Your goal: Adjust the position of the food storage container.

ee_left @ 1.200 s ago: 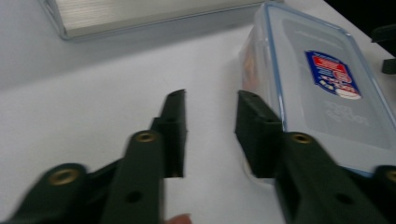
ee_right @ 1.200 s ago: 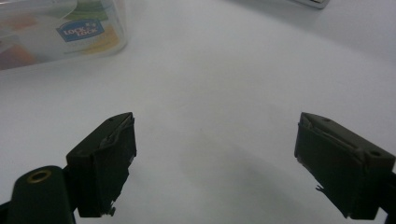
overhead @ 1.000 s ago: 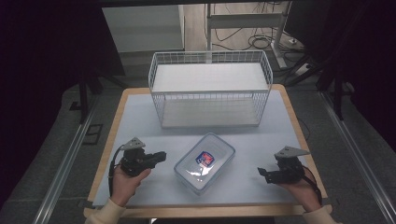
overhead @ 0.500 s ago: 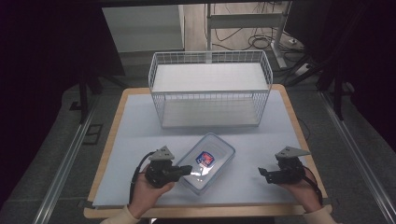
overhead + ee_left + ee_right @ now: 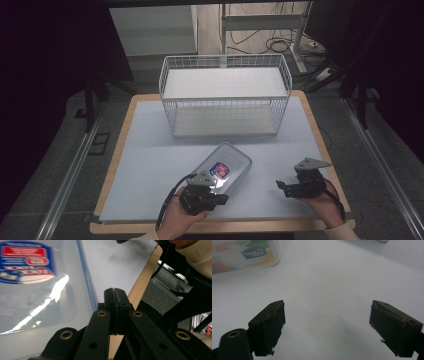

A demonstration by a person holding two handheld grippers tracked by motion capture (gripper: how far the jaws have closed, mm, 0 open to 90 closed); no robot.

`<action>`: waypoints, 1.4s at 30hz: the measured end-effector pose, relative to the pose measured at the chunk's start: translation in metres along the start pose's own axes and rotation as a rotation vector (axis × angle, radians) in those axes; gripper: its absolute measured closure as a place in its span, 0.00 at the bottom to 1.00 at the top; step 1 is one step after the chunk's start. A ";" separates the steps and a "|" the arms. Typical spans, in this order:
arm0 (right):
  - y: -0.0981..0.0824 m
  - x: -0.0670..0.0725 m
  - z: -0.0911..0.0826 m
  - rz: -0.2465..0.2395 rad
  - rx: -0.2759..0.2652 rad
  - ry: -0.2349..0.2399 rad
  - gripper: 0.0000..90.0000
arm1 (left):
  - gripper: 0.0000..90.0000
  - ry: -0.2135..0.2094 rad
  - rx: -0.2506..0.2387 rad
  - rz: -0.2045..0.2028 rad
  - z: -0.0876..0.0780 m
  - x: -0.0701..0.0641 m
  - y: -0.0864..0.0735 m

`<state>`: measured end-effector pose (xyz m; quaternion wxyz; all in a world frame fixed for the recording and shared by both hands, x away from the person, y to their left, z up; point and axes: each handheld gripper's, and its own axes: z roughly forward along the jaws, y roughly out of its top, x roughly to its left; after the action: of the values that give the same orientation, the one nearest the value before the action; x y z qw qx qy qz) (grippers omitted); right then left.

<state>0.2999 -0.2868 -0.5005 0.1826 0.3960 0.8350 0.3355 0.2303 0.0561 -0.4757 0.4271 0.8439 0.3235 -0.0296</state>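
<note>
- Left gripper [image 5: 114, 293]: jaws pressed flat together, pad against pad, nothing between them.
- In the left gripper view those closed tips sit just off the long edge of the box [image 5: 37, 290], above the white mat [image 5: 112, 262]; whether they touch the box I cannot tell.
- The box is clear plastic with a blue-rimmed lid and a red-and-blue label [image 5: 26, 261], glare streaking across the lid.
- From above, the left gripper [image 5: 220, 196] hovers at the near end of the box [image 5: 227, 165], with the left hand [image 5: 182, 217] coming in from the bottom edge.
- Right gripper [image 5: 327, 325]: jaws spread wide, bare mat between them, holding nothing.
- In the right gripper view the box [image 5: 244, 255] lies well off at the upper left, label facing the camera.
- From above, the right gripper [image 5: 281, 186] sits low at the right of the mat, well apart from the box, right hand [image 5: 320, 200] behind it.
- The box lies slantwise on the mat, front and centre.
- Behind it stands a white wire basket [image 5: 225, 67], well apart from the box.
- All of it rests on a table [image 5: 117, 135] with a wooden rim.
</note>
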 end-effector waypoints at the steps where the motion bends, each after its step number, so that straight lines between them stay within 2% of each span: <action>1: 0.000 0.000 0.000 0.000 0.000 0.000 0.15 | 1.00 -0.003 0.005 -0.002 0.002 -0.002 0.000; 5: 0.000 -0.001 0.000 -0.002 0.003 -0.002 0.15 | 1.00 -0.005 0.020 0.007 0.012 -0.007 0.001; 9: -0.001 0.000 0.000 -0.002 0.004 -0.005 0.15 | 1.00 0.004 0.036 0.020 0.015 -0.008 0.000; 17: -0.001 0.000 0.001 -0.003 0.010 -0.008 0.15 | 1.00 0.046 0.068 0.024 0.021 -0.006 -0.005; 20: -0.001 -0.001 0.001 -0.002 0.008 -0.008 0.15 | 1.00 0.028 0.062 0.009 0.019 -0.002 -0.006; 29: -0.001 -0.002 0.000 -0.002 0.008 -0.007 0.15 | 1.00 0.031 0.070 0.010 0.015 0.002 -0.008; 35: -0.002 -0.002 0.000 0.000 0.007 -0.010 0.15 | 1.00 0.048 0.082 0.008 0.011 0.005 -0.010; 42: -0.002 -0.003 -0.001 0.000 0.008 -0.010 0.15 | 1.00 0.049 0.082 -0.008 0.002 0.014 -0.014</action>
<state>0.2997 -0.2904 -0.5007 0.1851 0.3985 0.8353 0.3304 0.2338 0.0677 -0.4916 0.3839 0.8598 0.3359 -0.0238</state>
